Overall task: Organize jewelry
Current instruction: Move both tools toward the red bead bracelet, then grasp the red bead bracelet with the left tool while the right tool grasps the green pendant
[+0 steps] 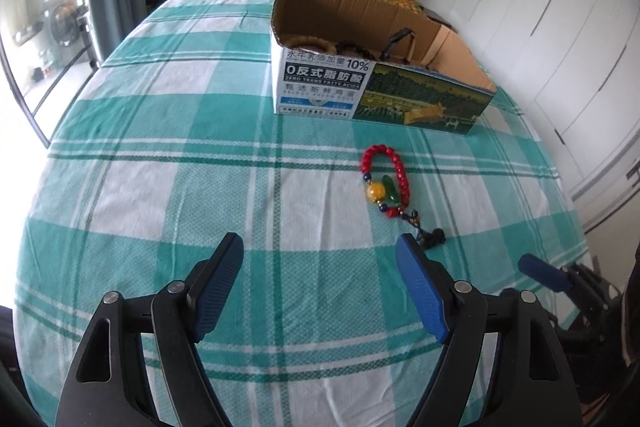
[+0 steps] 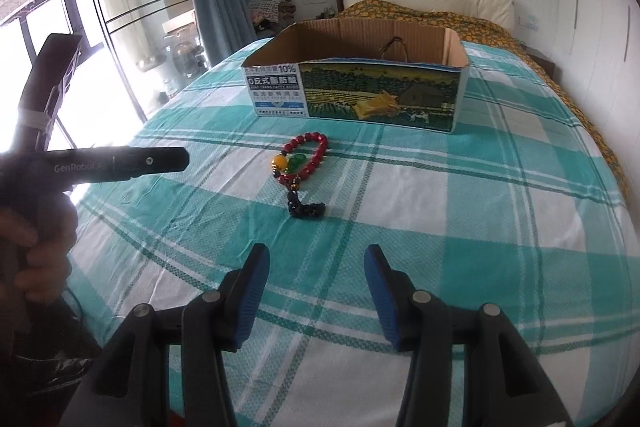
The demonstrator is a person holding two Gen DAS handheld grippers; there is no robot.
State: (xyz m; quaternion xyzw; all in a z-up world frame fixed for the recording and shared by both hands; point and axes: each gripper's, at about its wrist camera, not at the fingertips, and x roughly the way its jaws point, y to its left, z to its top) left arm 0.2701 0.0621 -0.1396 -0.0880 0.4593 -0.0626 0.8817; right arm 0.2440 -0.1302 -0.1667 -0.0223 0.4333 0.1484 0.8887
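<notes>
A red bead bracelet [image 1: 400,171] with a yellow bead, a green pendant and a dark tassel lies on the teal checked bed cover [image 1: 160,155]. It also shows in the right wrist view [image 2: 316,157]. Beyond it stands an open cardboard box [image 1: 420,95], also in the right wrist view [image 2: 380,95], with other jewelry partly visible inside. My left gripper [image 1: 320,247] is open and empty, short of the bracelet and to its left. My right gripper [image 2: 318,259] is open and empty, short of the tassel.
The left gripper's body [image 2: 120,163] and the hand holding it are at the left of the right wrist view. A headboard and patterned quilt [image 2: 440,11] lie behind the box. A glass door is to the left, wardrobe doors to the right.
</notes>
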